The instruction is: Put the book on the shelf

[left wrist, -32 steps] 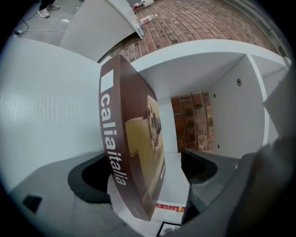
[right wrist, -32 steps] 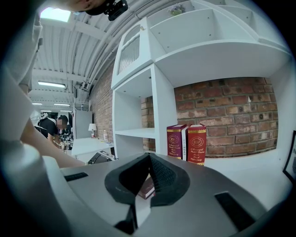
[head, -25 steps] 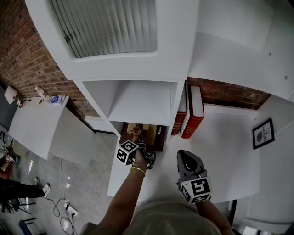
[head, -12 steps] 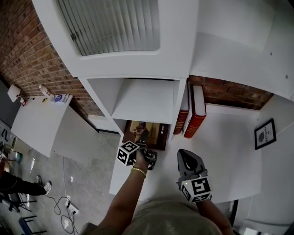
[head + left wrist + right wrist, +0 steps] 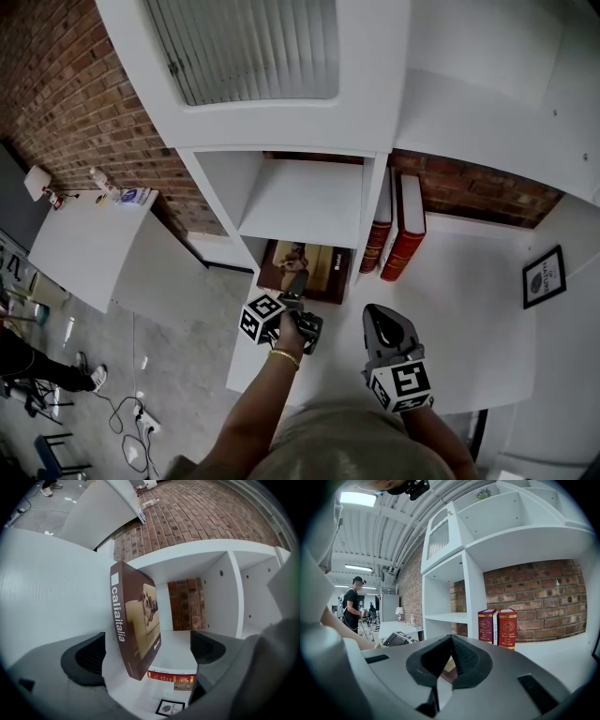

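The left gripper [image 5: 298,287] has reached further forward, so its upper jaw now lies over the near edge of the book [image 5: 317,266]. Its jaws stand wide apart, released. The book sits between them, close to the lower one, and is not pinched.

The book lies flat, cover up, near the desk's [image 5: 459,319] back left corner. Its far edge is tucked under the lowest board of the shelf [image 5: 300,202]. An upright divider [image 5: 368,220] stands just right of it. Beyond that, two red books [image 5: 398,230] stand upright at the desk's back edge against the brick wall [image 5: 478,192]. A framed picture [image 5: 544,275] sits at the right edge.

The right gripper [image 5: 380,321] hovers near the desk's front edge, clenched on nothing.
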Available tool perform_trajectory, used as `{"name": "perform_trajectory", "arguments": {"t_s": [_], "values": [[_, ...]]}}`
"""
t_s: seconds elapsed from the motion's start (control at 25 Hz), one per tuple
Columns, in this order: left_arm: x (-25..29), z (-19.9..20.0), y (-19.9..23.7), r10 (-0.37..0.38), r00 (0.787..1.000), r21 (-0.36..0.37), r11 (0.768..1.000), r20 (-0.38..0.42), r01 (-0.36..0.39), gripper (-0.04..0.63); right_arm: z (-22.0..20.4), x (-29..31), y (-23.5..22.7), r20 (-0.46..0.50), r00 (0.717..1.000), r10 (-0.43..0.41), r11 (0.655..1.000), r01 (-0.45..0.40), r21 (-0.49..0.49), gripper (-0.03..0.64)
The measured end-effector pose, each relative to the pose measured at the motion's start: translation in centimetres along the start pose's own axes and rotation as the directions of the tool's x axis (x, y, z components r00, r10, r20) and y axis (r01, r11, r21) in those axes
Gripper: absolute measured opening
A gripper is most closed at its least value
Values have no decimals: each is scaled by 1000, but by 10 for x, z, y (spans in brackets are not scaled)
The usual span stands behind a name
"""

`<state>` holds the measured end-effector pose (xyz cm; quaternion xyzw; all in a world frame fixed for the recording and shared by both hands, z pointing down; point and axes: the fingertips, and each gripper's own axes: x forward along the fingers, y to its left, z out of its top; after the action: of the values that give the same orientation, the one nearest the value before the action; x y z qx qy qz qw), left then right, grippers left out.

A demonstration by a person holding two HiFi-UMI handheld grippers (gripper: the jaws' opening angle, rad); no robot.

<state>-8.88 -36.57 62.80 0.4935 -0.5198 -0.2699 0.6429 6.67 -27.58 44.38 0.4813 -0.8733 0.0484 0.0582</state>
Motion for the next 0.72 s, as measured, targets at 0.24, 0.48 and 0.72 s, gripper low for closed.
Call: {"name": "perform_trajectory", "arguments": {"t_s": [0.24,0.48,0.72], "values": [[-18,-1,-4,-2,1000,64,998,18,1,516,3,-6,7,6,1000,14,1000,-14,-12,6],[-33,-8,-6,-2,1000,158,987,15,-1,323,2,-11,14,11,1000,23,1000,-23,-15,6],[-48,-13,-5,8,1000,229,973,16,-12,140,1,-17,21,8,999,35,999,-35,-15,6]]}}
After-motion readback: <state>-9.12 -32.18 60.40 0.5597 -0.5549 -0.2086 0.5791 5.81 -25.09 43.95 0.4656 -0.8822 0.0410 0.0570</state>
